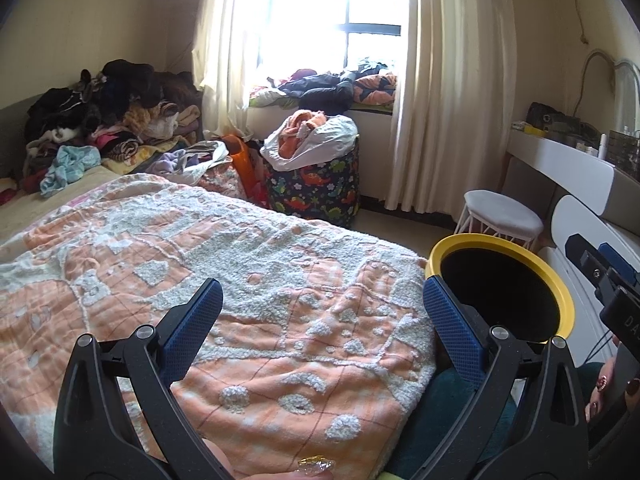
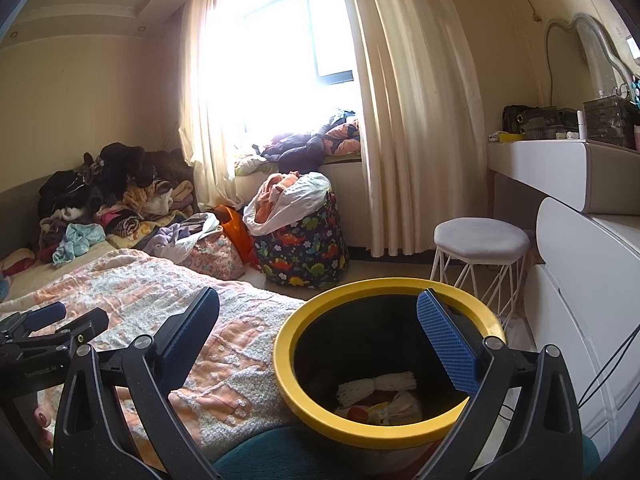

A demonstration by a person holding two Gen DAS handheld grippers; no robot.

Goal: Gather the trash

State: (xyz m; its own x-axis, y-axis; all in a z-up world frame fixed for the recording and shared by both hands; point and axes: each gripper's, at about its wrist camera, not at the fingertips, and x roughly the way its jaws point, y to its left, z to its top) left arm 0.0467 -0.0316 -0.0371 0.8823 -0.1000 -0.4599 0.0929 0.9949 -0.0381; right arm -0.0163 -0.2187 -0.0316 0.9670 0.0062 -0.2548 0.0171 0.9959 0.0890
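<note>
A black trash bin with a yellow rim stands by the bed's corner, and my right gripper hovers open over its mouth. Inside lie a white bundled wad and red and yellow wrappers. My left gripper is open above the orange-and-white blanket, holding nothing. A small crinkled clear-gold wrapper shows at the bottom edge of the left wrist view, beside a fingertip. The bin's rim sits just right of the left gripper's right finger.
Clothes pile covers the bed's far end. A dinosaur-print hamper stuffed with laundry stands by the curtain. A white stool and white dresser are on the right. A hand with painted nails holds the right gripper.
</note>
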